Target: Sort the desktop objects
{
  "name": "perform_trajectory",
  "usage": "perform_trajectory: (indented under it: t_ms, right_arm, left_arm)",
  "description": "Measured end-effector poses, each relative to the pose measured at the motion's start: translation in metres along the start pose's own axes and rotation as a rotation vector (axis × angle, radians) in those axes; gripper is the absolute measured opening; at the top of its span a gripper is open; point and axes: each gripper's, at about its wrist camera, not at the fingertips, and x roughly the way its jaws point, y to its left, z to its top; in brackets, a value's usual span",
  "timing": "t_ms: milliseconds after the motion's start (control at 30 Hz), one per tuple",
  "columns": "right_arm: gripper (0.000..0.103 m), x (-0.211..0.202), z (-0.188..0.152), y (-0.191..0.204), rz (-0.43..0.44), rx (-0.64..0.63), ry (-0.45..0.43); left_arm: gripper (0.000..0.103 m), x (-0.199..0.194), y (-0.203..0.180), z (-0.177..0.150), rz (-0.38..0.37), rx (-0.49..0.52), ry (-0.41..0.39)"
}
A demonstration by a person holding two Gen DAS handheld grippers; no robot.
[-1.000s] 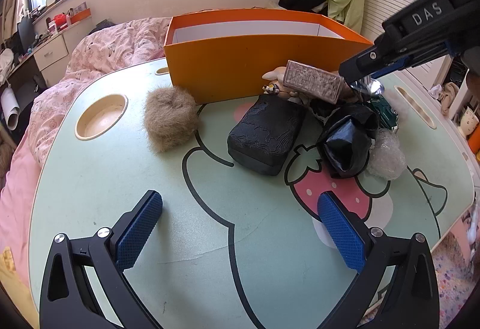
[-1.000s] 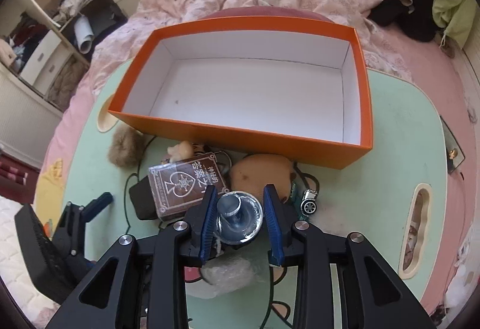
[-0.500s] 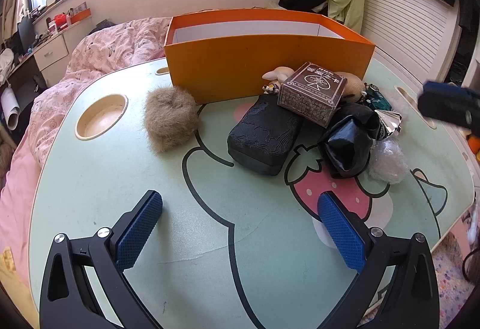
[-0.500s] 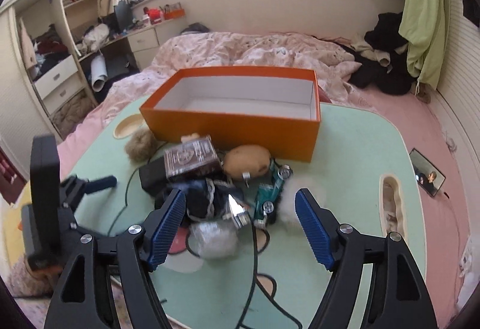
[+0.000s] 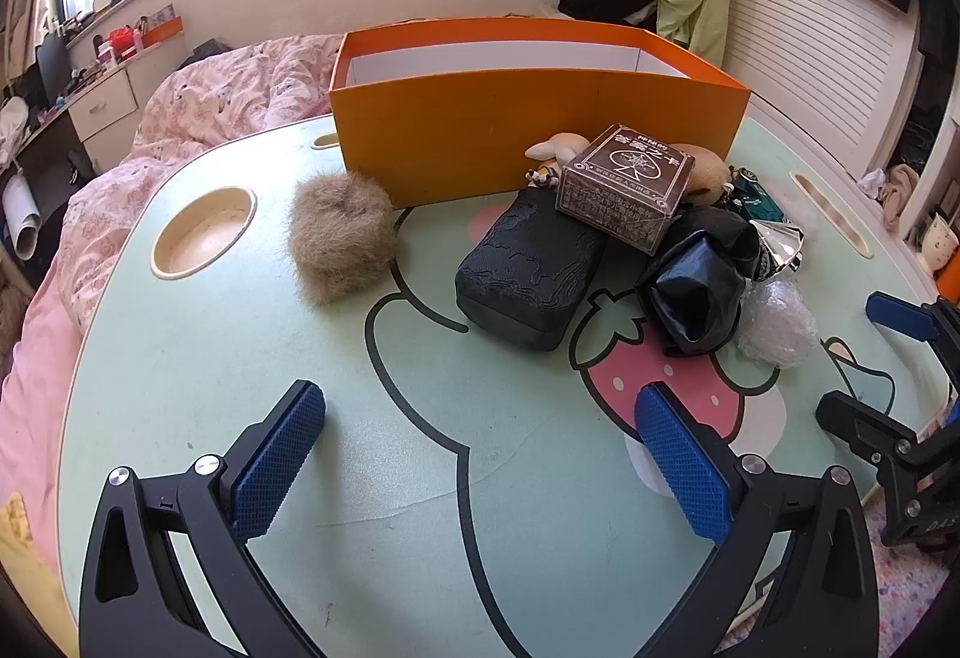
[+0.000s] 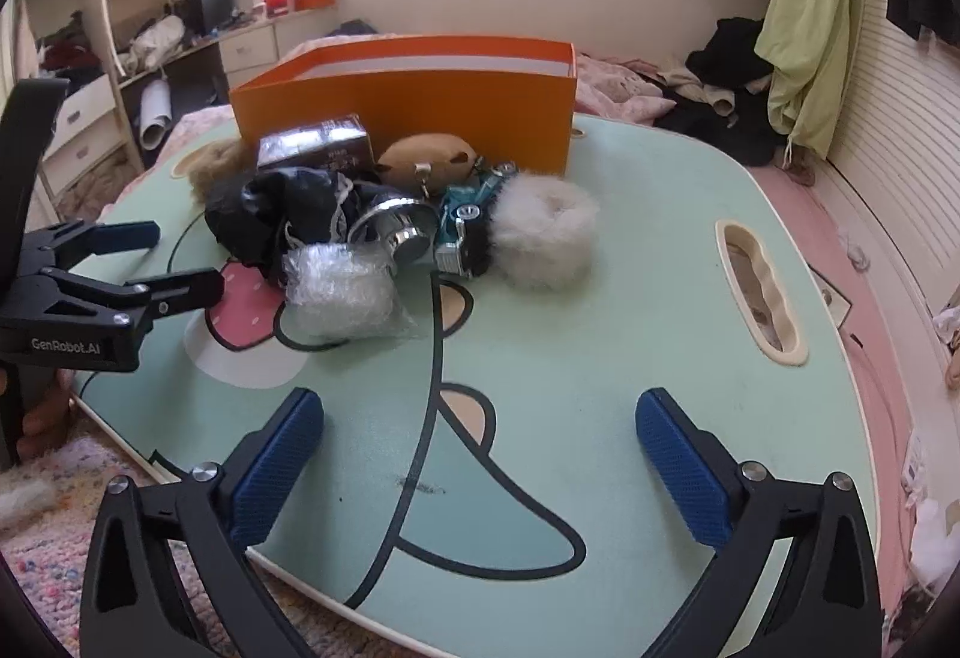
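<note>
Your right gripper (image 6: 480, 454) is opening wide over bare table (image 6: 600, 334), nothing between. Ahead-left, the chrome funnel (image 6: 396, 229) lies tipped, spout toward you. Left gripper (image 5: 480, 448) spread, empty.

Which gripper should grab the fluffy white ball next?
Probably the right gripper: the fluffy white ball lies in front of its opening, empty jaws. From the left gripper, the pile hides it.

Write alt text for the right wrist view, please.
A wide, empty, opening blue-padded right gripper hovers over a mint-green cartoon table. Beyond it, clutter sits before an open orange cardboard box: white fluffy pompom, crumpled clear plastic wrap.
</note>
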Motion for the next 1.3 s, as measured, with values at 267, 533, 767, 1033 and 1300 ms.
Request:
perform_trajectory:
  t_ms: [267, 533, 767, 1033, 1300]
  right_arm:
    - [0.103, -0.0041, -0.0011, -0.0022, -0.005, 0.004, -0.016]
    - [0.103, -0.0042, -0.0009, -0.0025, -0.008, 0.005, -0.017]
    - [0.103, -0.0041, -0.0011, -0.0025, -0.015, 0.011, -0.018]
    - [0.103, -0.0041, -0.0011, -0.0025, -0.021, 0.016, -0.02]
    - [0.103, -0.004, -0.0013, -0.0025, -0.028, 0.022, -0.022]
  left_arm:
    - [0.103, -0.0017, 0.0, -0.0011, -0.003, 0.005, -0.001]
    - [0.103, -0.0019, -0.0002, -0.0012, -0.008, 0.011, -0.001]
    - [0.103, -0.0021, -0.0005, -0.0012, -0.011, 0.014, -0.001]
    - [0.103, -0.0022, -0.0006, -0.0013, -0.015, 0.019, -0.002]
    - [0.103, -0.0026, -0.0009, -0.0014, -0.019, 0.024, -0.002]
